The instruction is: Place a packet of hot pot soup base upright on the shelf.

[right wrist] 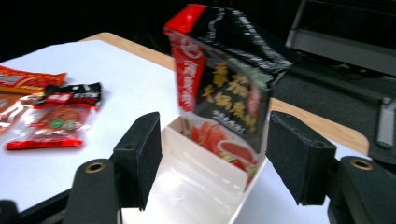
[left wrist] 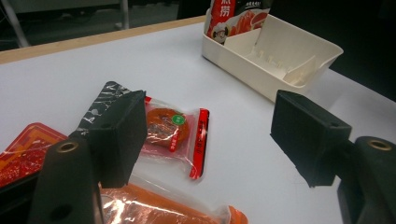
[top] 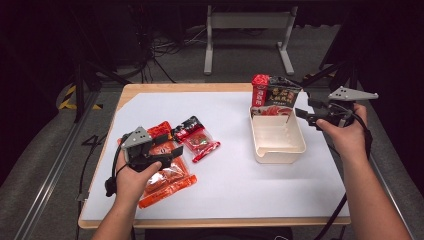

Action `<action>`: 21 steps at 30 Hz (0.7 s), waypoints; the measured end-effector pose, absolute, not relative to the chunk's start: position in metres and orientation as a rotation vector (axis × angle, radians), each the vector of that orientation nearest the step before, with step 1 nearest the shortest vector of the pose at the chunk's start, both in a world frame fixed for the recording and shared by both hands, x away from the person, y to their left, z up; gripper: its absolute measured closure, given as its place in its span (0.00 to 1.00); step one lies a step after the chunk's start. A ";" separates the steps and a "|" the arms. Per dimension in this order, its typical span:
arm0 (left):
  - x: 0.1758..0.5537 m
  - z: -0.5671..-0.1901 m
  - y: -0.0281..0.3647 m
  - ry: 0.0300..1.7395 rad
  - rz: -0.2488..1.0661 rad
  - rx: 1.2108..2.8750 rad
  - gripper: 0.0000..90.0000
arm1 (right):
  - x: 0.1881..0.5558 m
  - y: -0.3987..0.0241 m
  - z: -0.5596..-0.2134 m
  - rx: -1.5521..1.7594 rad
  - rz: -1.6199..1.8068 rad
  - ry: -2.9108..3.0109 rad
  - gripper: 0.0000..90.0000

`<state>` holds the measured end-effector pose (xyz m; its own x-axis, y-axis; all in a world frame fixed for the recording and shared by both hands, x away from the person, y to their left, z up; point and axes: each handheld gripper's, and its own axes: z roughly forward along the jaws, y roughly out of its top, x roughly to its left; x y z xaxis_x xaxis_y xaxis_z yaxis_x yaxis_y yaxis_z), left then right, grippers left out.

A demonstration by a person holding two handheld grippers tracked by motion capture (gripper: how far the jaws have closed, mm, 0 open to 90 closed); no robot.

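Table [top: 235,200], white-topped: carries a cream tray [top: 278,150] at the right, its large red-and-black sauce bag [top: 272,94] stood upright against the far wall so the rest of the tray stays free for more packets. Loose stock at the left, apparently awaiting transfer: orange packets [top: 167,184] lying flat, partly under the left gripper [left wrist: 210,135], and a small red snack packet [top: 197,140] just beside them. Left gripper, jaws apart, empty, poised low over the snack packet; right gripper [right wrist: 212,161], jaws apart, empty, just beside the tray facing the bag, touching nothing.
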<state>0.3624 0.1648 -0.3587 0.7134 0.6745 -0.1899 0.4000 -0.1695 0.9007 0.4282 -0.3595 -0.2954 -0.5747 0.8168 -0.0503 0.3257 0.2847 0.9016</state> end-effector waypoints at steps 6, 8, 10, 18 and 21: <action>0.366 -0.358 0.164 0.840 0.322 1.834 0.26 | 0.405 -0.350 -0.301 0.973 1.268 2.061 0.39; 0.367 -0.358 0.165 0.842 0.337 1.843 0.26 | 0.399 -0.347 -0.302 0.965 1.284 2.058 0.39; 0.367 -0.358 0.167 0.843 0.329 1.843 0.25 | 0.394 -0.343 -0.304 0.951 1.292 2.066 0.39; 0.370 -0.357 0.171 0.824 0.301 1.833 0.21 | 0.379 -0.334 -0.306 0.911 1.431 2.101 0.39; 0.370 -0.356 0.173 0.822 0.326 1.857 0.19 | 0.375 -0.332 -0.310 0.896 1.419 2.132 0.39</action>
